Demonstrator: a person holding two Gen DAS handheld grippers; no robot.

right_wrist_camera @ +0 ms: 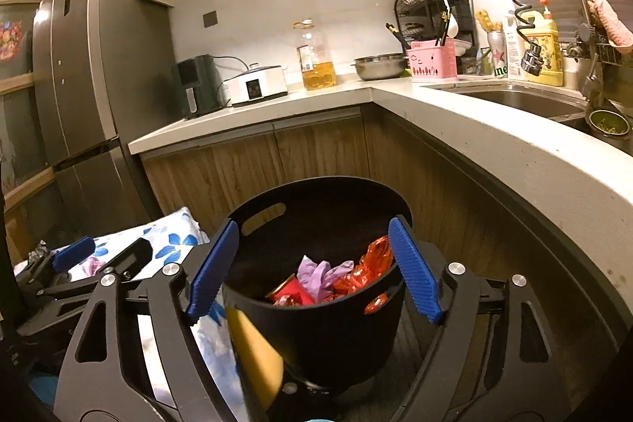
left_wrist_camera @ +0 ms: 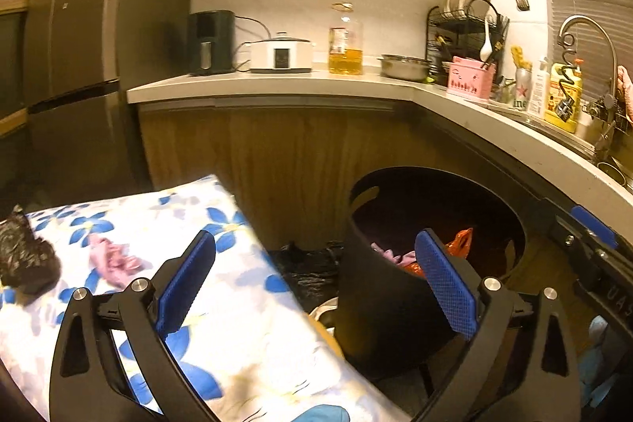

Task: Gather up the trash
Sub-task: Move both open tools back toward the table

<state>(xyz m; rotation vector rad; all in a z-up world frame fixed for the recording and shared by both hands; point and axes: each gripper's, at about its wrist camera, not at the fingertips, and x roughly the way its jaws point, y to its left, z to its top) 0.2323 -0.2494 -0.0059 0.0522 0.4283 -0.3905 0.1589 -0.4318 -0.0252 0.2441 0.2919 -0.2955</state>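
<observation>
Both the left gripper (left_wrist_camera: 316, 287) and right gripper (right_wrist_camera: 312, 267) gape empty beside the black bin (right_wrist_camera: 316, 319). Pink crumpled trash (left_wrist_camera: 114, 260) lies on the floral cloth (left_wrist_camera: 221, 323) at ten o'clock; swing left, straddle it squarely.

My left wrist camera looks slightly downward from low over the flowered cloth (left_wrist_camera: 221, 303), with the bin (left_wrist_camera: 379, 287) close on its right. My right wrist camera faces the bin (right_wrist_camera: 316, 327) head-on, nearer. Both share the bin, counter (left_wrist_camera: 277, 82) and fridge (right_wrist_camera: 91, 66).
</observation>
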